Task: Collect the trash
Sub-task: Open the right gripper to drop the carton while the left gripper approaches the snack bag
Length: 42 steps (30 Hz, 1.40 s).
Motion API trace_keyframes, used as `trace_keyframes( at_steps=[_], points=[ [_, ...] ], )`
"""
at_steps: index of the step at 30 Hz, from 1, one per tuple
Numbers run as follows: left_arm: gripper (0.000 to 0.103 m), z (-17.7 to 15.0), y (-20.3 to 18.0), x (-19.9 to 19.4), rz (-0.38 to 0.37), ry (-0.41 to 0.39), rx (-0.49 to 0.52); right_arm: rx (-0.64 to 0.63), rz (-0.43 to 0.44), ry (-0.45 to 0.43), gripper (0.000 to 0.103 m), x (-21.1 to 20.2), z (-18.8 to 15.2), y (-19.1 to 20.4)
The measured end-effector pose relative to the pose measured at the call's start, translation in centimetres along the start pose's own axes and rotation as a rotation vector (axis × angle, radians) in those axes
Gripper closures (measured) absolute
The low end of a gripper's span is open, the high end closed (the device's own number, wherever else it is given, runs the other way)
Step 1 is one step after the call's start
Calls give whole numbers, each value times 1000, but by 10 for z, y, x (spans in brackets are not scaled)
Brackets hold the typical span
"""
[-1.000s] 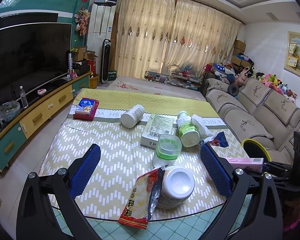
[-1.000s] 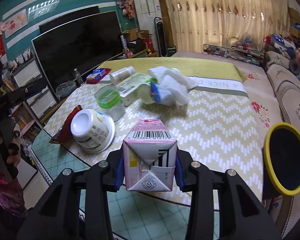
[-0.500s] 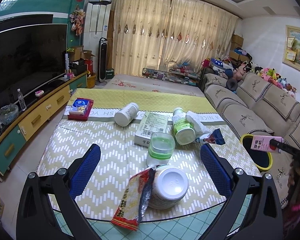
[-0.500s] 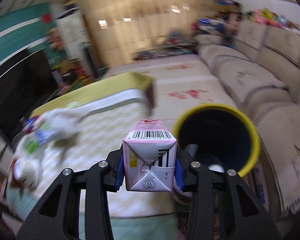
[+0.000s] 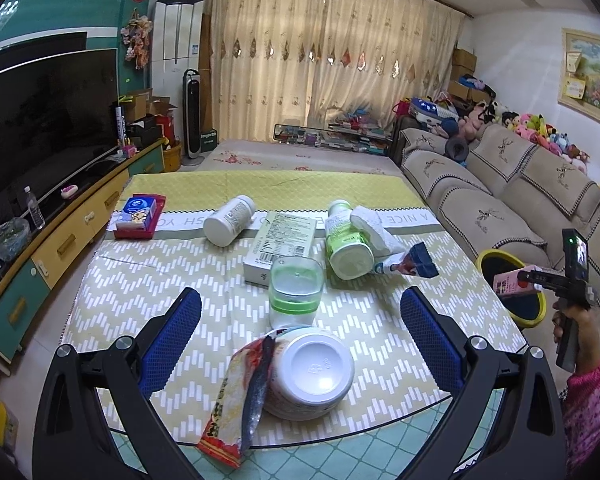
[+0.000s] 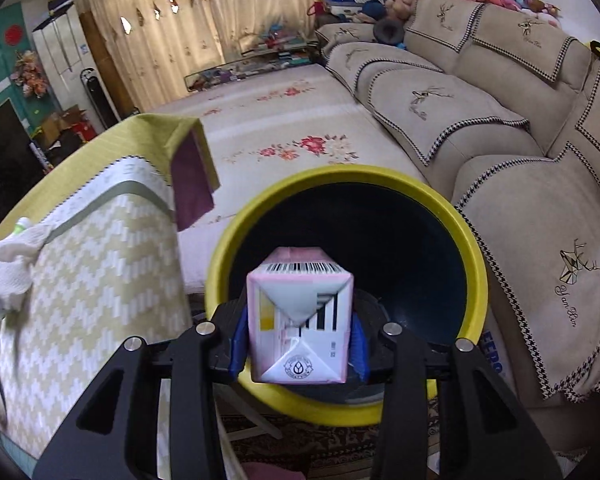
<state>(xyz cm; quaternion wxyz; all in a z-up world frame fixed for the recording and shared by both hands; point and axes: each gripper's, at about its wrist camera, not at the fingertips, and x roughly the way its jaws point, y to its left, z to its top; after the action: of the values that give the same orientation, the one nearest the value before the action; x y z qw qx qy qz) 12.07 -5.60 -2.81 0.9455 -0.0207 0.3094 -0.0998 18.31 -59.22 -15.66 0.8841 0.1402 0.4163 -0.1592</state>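
Note:
My right gripper [image 6: 299,334] is shut on a pink and white milk carton [image 6: 298,316], held over the dark mouth of a yellow-rimmed bin [image 6: 474,248]. The left wrist view shows that carton [image 5: 514,282] above the bin [image 5: 538,312] at the table's right side. My left gripper [image 5: 300,330] stands open above the near table edge. Between its blue pads [image 5: 170,330] lie an overturned white paper bowl [image 5: 312,372] and a red snack wrapper [image 5: 236,396]. Behind them stand a green-banded cup [image 5: 296,292], a flat box [image 5: 280,246], two white bottles [image 5: 228,220] and crumpled tissue [image 5: 374,232].
The table [image 5: 148,280] carries a yellow zigzag cloth, with a red tissue pack [image 5: 138,216] at its far left. A beige sofa [image 6: 500,140] runs right behind the bin. A TV cabinet [image 5: 60,236] lines the left wall. A hand in a pink sleeve [image 5: 580,392] holds the right gripper.
The right gripper swung with the carton from above the table to over the bin and tipped downward. The left gripper drifted slightly, still open.

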Motion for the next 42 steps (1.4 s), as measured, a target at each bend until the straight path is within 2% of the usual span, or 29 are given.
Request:
trace_keyframes(
  at_steps=[1, 2, 3, 18, 26, 31, 34, 40, 42],
  points=[
    [5, 0, -1, 1, -1, 3, 3, 4, -6, 0, 60, 2, 1, -2],
    [5, -1, -1, 2, -2, 5, 5, 10, -8, -2, 49, 2, 1, -2],
    [5, 0, -1, 3, -3, 6, 6, 11, -9, -6, 46, 1, 1, -2],
    [5, -9, 13, 10, -25, 47, -10, -48, 30, -47, 36, -32, -14, 25],
    [5, -27, 21, 8, -55, 105, 55, -82, 56, -56, 36, -47, -19, 38],
    [7, -42, 28, 9, -27, 145, 126, -111, 74, -56, 35, -51, -19, 50],
    [13, -52, 33, 12, -16, 179, 160, -124, 83, -54, 35, -52, -18, 56],
    [30, -68, 44, 19, -19, 223, 161, -139, 97, -46, 35, -52, -20, 65],
    [40, -69, 45, 22, -20, 229, 164, -145, 102, -45, 35, -53, -22, 67]
  ],
)
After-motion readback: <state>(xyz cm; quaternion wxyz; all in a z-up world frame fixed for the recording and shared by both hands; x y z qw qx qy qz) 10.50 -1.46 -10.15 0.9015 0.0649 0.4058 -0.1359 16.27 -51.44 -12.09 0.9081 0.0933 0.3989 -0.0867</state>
